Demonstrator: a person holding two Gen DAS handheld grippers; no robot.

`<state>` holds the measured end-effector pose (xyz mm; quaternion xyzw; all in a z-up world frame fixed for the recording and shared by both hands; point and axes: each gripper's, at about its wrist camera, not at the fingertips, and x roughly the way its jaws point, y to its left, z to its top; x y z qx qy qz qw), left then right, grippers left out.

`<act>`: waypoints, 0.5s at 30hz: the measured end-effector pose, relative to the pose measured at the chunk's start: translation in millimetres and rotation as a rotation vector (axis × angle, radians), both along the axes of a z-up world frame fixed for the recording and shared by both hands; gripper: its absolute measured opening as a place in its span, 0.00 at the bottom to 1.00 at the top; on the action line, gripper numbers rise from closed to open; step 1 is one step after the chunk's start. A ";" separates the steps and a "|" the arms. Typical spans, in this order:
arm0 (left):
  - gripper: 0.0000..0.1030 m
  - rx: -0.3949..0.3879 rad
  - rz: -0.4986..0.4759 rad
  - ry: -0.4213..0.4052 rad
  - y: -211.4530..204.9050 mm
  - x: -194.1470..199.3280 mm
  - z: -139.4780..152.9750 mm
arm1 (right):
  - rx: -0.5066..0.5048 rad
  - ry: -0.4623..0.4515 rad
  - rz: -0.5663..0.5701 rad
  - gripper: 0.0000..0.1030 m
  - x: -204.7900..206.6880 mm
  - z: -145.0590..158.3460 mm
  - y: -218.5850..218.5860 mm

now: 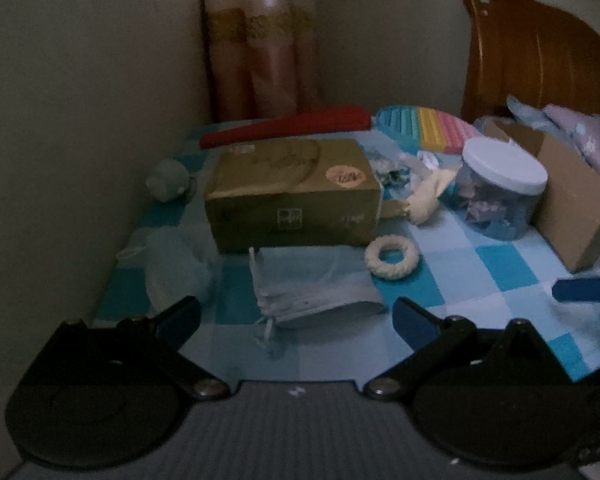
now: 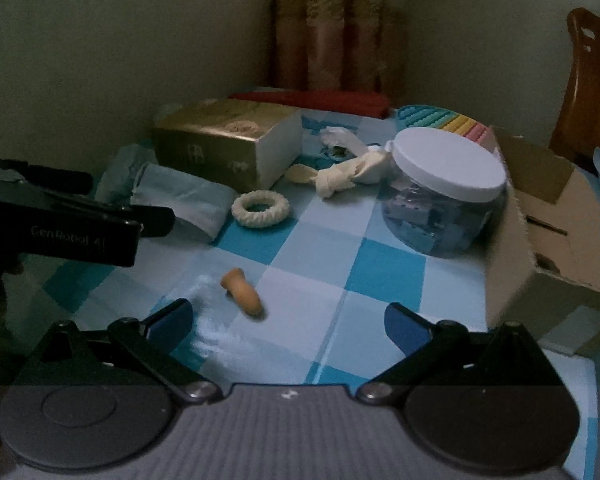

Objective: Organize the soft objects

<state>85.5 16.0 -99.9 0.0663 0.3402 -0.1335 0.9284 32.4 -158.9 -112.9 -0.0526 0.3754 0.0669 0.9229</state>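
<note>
From the left wrist, the left tongs point(image 1: 296, 316) gape wide and empty over a pale drawstring pouch point(image 1: 312, 286) lying on the blue checked tabletop point(image 1: 500, 260), with a white braided ring point(image 1: 392, 258) just beside it. From the right wrist, the right tongs point(image 2: 288, 318) stand equally wide, holding nothing (a small tan rubbery piece point(image 2: 242, 292) lies between the fingers), near a white-lidded jar point(image 2: 446, 192).
</note>
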 end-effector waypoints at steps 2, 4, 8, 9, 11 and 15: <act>0.99 0.011 -0.011 0.003 1.5 1.9 -2.0 | -0.010 0.002 0.002 1.00 6.2 -4.8 3.8; 0.99 0.016 -0.004 0.000 4.9 3.4 -1.5 | -0.011 0.000 -0.005 1.00 11.9 -8.7 5.7; 0.98 0.009 0.008 -0.007 11.0 10.8 1.5 | -0.039 -0.012 -0.033 1.00 24.6 -15.5 11.8; 0.98 0.011 0.006 -0.008 11.6 12.6 2.4 | -0.042 -0.016 -0.040 1.00 27.7 -16.7 13.5; 0.99 0.012 0.001 -0.009 11.7 15.8 3.3 | -0.047 -0.032 -0.064 1.00 32.2 -17.5 15.9; 0.98 0.015 -0.013 -0.004 9.0 20.1 1.9 | -0.061 -0.039 -0.100 1.00 39.2 -20.5 16.7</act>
